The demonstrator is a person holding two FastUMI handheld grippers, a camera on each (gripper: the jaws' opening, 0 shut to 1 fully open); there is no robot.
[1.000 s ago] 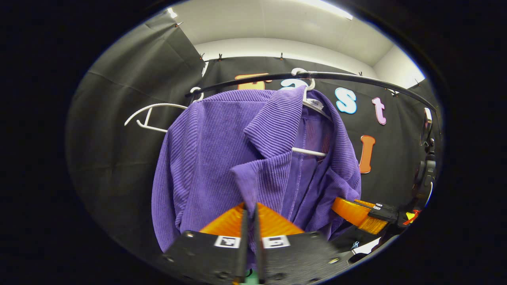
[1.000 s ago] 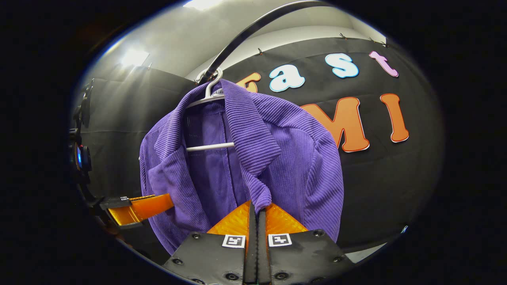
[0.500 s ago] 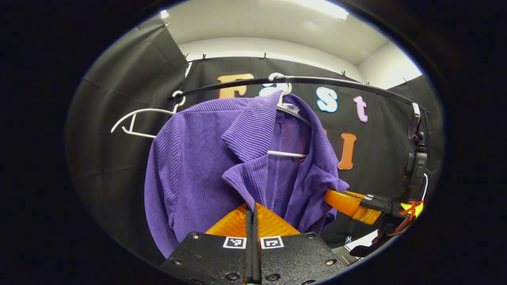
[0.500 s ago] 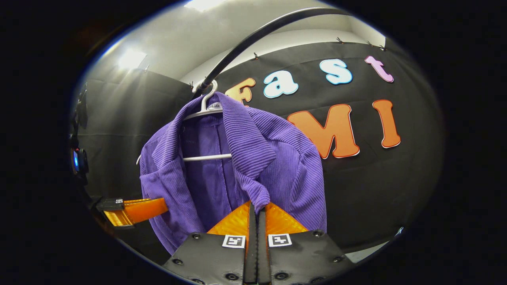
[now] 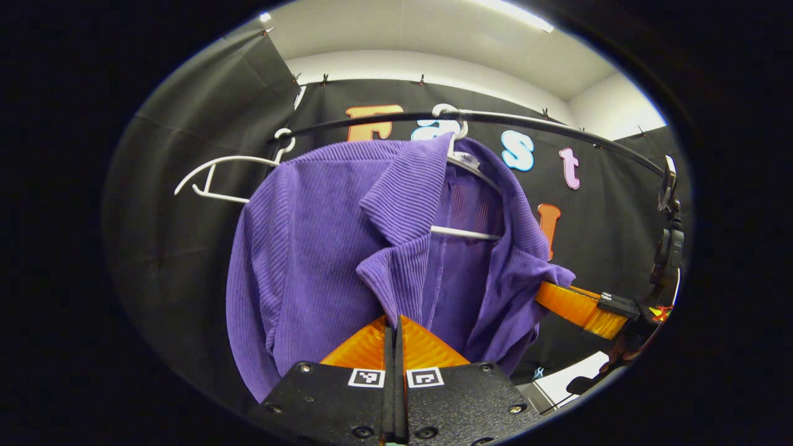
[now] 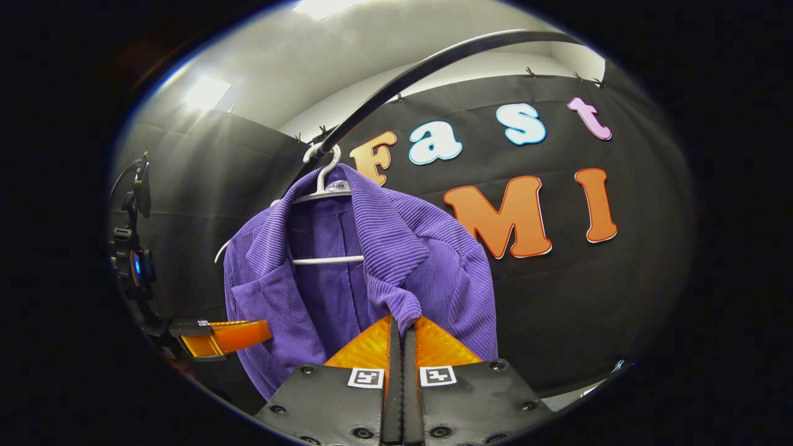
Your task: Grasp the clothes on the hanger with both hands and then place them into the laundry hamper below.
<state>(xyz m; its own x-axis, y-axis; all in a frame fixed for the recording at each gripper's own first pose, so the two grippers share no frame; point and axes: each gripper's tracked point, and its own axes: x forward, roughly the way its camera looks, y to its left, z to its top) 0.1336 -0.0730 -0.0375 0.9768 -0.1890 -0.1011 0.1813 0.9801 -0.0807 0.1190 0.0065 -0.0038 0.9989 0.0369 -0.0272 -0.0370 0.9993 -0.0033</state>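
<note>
A purple corduroy jacket (image 5: 310, 248) (image 6: 433, 266) hangs on a white hanger (image 5: 464, 234) (image 6: 328, 260) from a black rail (image 5: 557, 127) (image 6: 421, 68). My left gripper (image 5: 393, 321) is shut on one front lapel of the jacket, orange fingers pressed together on the cloth. My right gripper (image 6: 401, 321) is shut on the other lapel. Each gripper appears in the other's view: the right gripper (image 5: 579, 306) at the jacket's right edge, the left gripper (image 6: 223, 334) at its left edge. The hamper is out of sight.
An empty white hanger (image 5: 223, 179) hangs on the rail left of the jacket. A camera mount on a stand (image 5: 666, 248) (image 6: 133, 260) stands beside the rail. A pale surface (image 5: 570, 378) lies low at the right.
Both grippers have kept their hold on the lapels and pulled back slightly. The jacket's front has spread open a little and the hanger has swung on the rail.
</note>
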